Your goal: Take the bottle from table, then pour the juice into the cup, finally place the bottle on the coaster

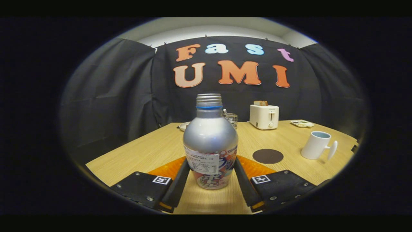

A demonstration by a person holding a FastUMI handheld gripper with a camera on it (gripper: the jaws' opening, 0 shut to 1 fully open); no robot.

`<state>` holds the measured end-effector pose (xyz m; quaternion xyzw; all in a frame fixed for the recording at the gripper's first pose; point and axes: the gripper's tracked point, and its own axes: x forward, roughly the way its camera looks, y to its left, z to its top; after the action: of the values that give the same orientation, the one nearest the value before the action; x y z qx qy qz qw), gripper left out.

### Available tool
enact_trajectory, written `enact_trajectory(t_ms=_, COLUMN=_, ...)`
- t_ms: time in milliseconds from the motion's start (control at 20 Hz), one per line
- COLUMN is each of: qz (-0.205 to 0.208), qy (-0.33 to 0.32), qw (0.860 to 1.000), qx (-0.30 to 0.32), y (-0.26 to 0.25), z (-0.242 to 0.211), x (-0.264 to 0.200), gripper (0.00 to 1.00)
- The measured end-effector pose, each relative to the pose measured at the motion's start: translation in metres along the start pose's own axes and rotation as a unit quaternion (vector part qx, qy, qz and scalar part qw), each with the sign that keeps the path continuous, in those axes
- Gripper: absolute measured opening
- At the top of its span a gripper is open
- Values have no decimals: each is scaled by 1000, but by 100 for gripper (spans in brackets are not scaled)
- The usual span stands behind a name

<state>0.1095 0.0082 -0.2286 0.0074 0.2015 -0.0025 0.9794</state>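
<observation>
Jaws sit pressed against both sides of the upright, capless bottle [210, 151] on the desk [151, 148]; I judge I should lift straight up, keeping it level.

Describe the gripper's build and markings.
The gripper has two flat dark plates with small silver screws, each bearing a square black-and-white tag. A long slim finger runs forward from each plate, flanking the bottle. Orange parts sit behind the fingers.
</observation>
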Motion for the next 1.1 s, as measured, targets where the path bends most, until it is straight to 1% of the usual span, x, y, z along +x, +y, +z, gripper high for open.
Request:
enact_trajectory(t_ms=300, qz=16, qy=3, qw=996, qx=83, y=-3, z=18, x=10, gripper=76)
enact_trajectory(t_ms=500, qz=9, qy=11, qw=991, qx=136, y=-19, z=22, x=18, gripper=76)
enact_trajectory(t_ms=700, qz=2, qy=5, qw=984, qx=180, y=-40, z=35, x=24, gripper=76)
enact_trajectory(t_ms=850, qz=3, qy=7, qw=975, qx=220, y=-53, z=39, x=28, gripper=76)
enact_trajectory(t_ms=1100, qz=6, qy=15, qw=956, qx=292, y=-72, z=44, x=37, gripper=76)
